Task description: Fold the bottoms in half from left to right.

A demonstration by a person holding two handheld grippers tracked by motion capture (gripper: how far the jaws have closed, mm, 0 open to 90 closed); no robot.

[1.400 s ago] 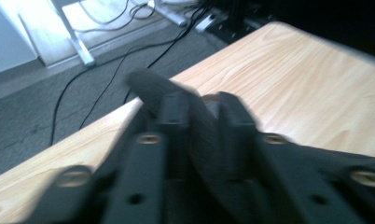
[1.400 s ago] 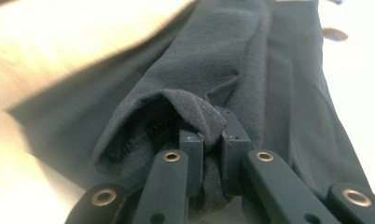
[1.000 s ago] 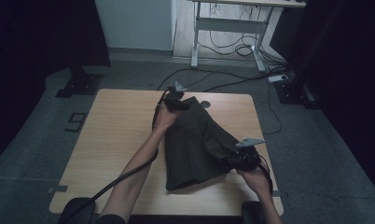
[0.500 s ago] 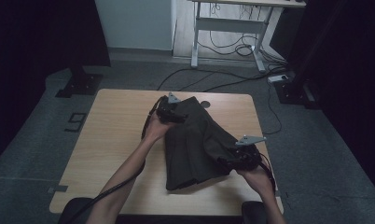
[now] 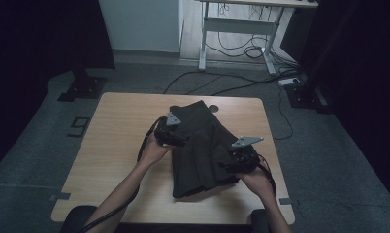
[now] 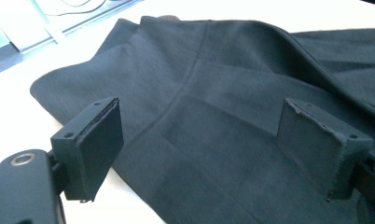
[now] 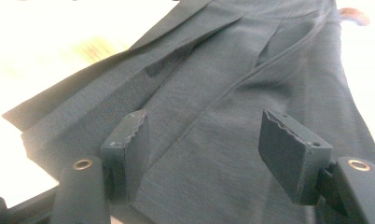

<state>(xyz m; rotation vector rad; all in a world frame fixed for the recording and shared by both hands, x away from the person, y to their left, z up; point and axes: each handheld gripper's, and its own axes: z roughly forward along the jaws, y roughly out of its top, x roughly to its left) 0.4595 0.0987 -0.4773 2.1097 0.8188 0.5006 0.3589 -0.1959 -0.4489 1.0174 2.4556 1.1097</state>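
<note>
A dark pleated garment [image 5: 203, 145], like a skirt, lies flat on the wooden table [image 5: 120, 145], its narrow end pointing away from me. My left gripper [image 5: 179, 141] is at the garment's left edge, and the left gripper view shows its jaws open just above the cloth [image 6: 232, 88], nothing between them [image 6: 199, 119]. My right gripper [image 5: 228, 164] is at the garment's right side near its wide hem. Its jaws stand open over the pleats [image 7: 251, 70] with nothing held [image 7: 204, 126].
A small round cap [image 5: 213, 109] sits in the tabletop just beyond the garment's far end. Bare wood lies left of the garment. On the floor behind the table are cables [image 5: 241, 85], a desk frame [image 5: 236, 29] and a stand base [image 5: 81, 88].
My left gripper has come back from the garment's far end toward me along its left edge. The right gripper has hardly moved.
</note>
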